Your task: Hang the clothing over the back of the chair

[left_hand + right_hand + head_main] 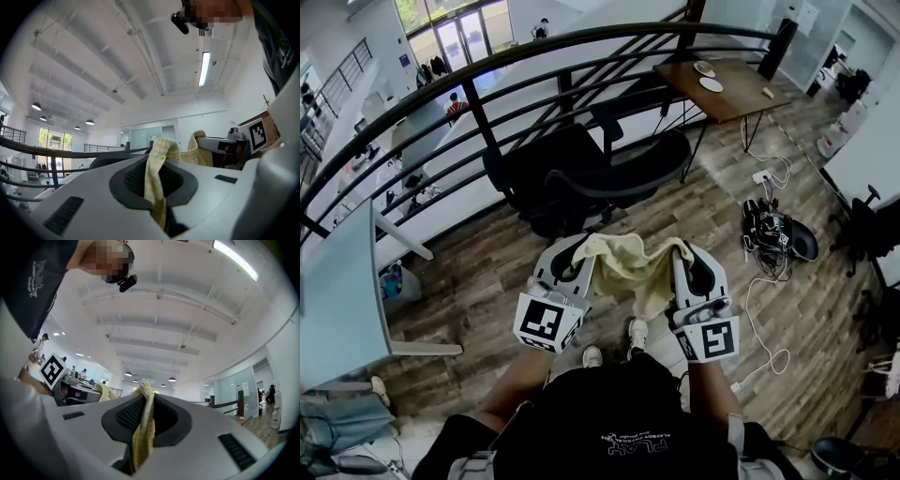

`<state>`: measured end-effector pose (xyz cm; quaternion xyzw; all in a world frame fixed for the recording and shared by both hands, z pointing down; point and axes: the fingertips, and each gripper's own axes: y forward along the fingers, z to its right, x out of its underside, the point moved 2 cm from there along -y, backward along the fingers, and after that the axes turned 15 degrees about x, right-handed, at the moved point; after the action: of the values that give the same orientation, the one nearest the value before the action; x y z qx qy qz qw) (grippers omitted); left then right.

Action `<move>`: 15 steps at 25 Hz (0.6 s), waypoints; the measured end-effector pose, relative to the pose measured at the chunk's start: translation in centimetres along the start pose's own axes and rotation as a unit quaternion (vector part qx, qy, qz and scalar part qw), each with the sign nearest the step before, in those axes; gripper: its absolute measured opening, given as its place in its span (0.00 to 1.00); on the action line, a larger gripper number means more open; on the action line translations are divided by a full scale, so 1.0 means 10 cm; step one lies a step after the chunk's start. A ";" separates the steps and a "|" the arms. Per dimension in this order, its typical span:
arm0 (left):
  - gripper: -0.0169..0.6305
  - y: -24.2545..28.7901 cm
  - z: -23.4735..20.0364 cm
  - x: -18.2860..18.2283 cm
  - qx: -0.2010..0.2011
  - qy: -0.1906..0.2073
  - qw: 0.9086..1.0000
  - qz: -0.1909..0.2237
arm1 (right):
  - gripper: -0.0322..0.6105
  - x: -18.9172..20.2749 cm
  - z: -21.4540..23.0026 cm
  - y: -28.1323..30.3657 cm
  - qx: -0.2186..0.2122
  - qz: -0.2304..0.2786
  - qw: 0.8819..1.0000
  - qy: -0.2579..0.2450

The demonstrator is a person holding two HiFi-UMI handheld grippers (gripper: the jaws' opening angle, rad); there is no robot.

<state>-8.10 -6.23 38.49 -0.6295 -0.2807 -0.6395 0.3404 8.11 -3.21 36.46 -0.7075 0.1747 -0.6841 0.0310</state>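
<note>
The head view is taken from above, steeply down, close over the left claw [579, 251] and right claw [682, 253], with the chair [581, 178] and railing [483, 112] beyond. The left gripper view and right gripper view are taken from just behind each claw's jaws, along them, with much ceiling [140, 70] taken in. The cloth [633, 267] is shared by all three views; the other claw is caught at each gripper view's edge.

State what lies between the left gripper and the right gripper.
The yellow clothing, one end pinched in the left gripper, the other in the right gripper, sagging between them; the head view shows it.
</note>
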 end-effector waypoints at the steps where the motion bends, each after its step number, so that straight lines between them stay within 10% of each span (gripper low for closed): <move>1: 0.06 0.03 -0.03 -0.03 -0.002 0.004 1.000 0.002 | 0.12 -0.01 0.02 0.05 -0.002 0.004 1.000 -0.003; 15: 0.06 0.49 -0.27 -0.25 -0.051 0.041 0.998 0.008 | 0.12 -0.01 0.45 0.76 -0.040 0.028 0.999 0.007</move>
<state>-5.94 -11.19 35.50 -0.6215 -0.2286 -0.6758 0.3237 10.95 -11.15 34.00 -0.6979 0.2221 -0.6806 0.0202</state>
